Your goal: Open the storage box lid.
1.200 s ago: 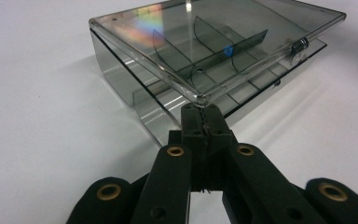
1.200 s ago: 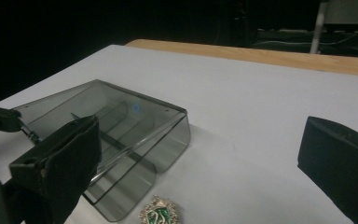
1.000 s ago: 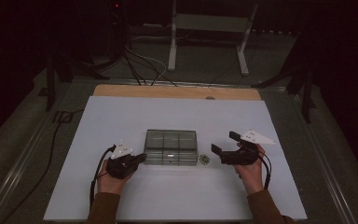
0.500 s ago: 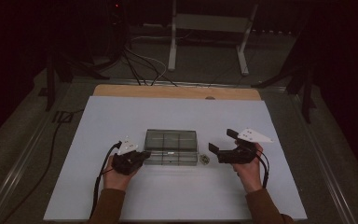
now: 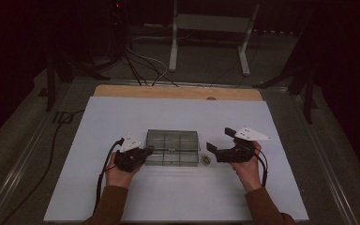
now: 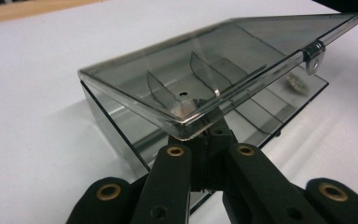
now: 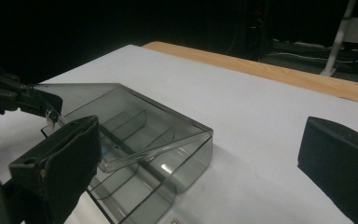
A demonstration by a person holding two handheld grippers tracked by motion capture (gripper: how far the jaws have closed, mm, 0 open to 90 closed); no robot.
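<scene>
Now the lid (image 6: 205, 70) of the smoky plastic box (image 5: 172, 147) at frame centre is pinched and lifted ajar by the left gripper (image 5: 143, 151), while the right gripper (image 5: 218, 141), jaws spread, has been brought nearer.

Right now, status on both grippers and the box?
Left gripper shut on lid corner of the smoky clear box, lid tilted up. Right gripper open beside the box, empty. Small object on the table between.
</scene>
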